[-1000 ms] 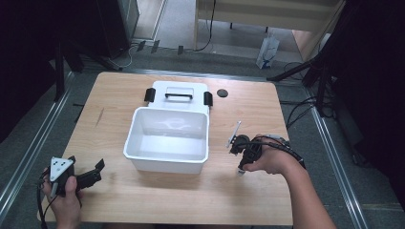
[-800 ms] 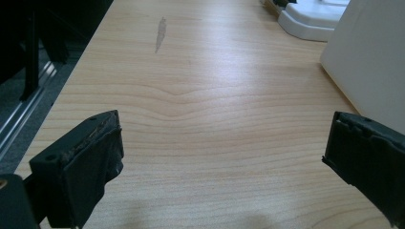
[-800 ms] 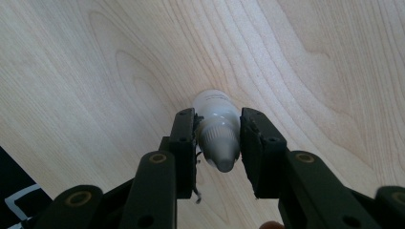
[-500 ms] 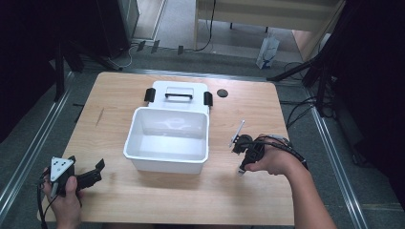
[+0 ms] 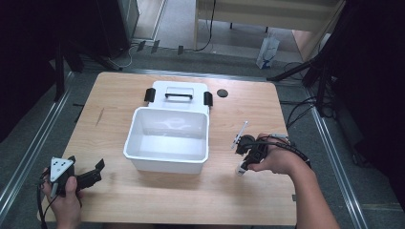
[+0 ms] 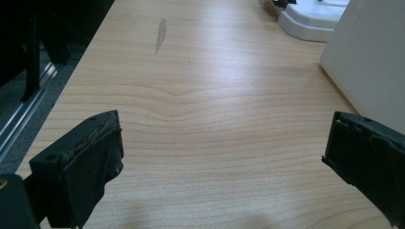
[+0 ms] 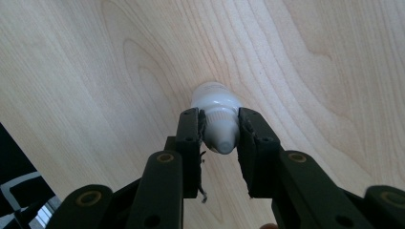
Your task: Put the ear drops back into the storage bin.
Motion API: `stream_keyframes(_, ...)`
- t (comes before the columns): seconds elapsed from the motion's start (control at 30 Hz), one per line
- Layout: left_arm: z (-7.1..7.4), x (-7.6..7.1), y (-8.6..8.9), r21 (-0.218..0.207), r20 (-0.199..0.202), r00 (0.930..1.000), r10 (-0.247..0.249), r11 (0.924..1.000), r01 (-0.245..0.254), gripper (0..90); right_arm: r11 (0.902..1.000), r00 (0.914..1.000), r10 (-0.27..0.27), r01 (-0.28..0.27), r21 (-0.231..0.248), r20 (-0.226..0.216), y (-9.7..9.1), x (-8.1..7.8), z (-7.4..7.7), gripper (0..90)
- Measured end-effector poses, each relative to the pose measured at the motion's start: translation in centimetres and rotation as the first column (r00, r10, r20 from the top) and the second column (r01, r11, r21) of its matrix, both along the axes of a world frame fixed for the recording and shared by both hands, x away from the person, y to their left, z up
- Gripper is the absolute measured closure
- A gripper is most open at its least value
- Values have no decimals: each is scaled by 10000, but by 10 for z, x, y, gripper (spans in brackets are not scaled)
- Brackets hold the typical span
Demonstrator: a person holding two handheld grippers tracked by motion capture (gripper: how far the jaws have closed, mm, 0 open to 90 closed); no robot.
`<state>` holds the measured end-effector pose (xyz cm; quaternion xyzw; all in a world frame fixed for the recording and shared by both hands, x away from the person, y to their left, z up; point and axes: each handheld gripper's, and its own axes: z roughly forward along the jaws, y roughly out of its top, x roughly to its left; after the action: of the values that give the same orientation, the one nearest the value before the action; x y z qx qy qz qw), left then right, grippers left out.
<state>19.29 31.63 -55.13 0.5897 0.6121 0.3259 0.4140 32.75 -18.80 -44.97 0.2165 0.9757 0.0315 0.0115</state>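
A small white bottle (image 7: 215,98) stands on the wooden table (image 5: 143,200), and my right gripper (image 7: 219,121) is shut on its capped neck from above. From the high view, this gripper (image 5: 246,162) sits right of the white bin (image 5: 167,164), with the bottle (image 5: 241,171) showing below the hand. My left gripper (image 5: 87,164) rests at the table's front left corner, open. Its jaws (image 6: 224,143) stand wide apart over bare wood with nothing between them.
The open white bin is in the middle of the table, and its wall (image 6: 372,57) is close on the right in the left gripper view. The bin's lid (image 5: 179,95) with black latches lies behind it. A thin white stick (image 5: 240,133) and a black disc (image 5: 222,93) lie right of the bin.
The right hand and its gripper have shifted slightly toward the table's front edge with the bottle. The left gripper has stayed put.
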Motion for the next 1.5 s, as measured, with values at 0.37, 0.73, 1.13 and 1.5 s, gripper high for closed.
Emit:
stream_keyframes(0.37, 0, 0, 0, 17, 12, 10000, 19, 10000, -19, 3, 9983, 9979, 560, -564, 112, 336, 9, 4, 40, 721)
stream_keyframes(0.73, 0, 0, 0, -26, 41, 10000, 14, 10000, -14, 3, 9981, 9957, 596, -603, 84, 713, 28, 11, 78, 721)
stream_keyframes(1.13, 0, 1, 0, -41, 28, 10000, 54, 10000, -54, 3, 9952, 9910, 954, -968, 108, 943, 57, 18, 114, 722)
stream_keyframes(1.5, 0, 1, 0, 22, 31, 10000, 17, 10000, -17, 3, 9895, 9844, 1433, -1446, 55, 1024, 89, 21, 139, 722)
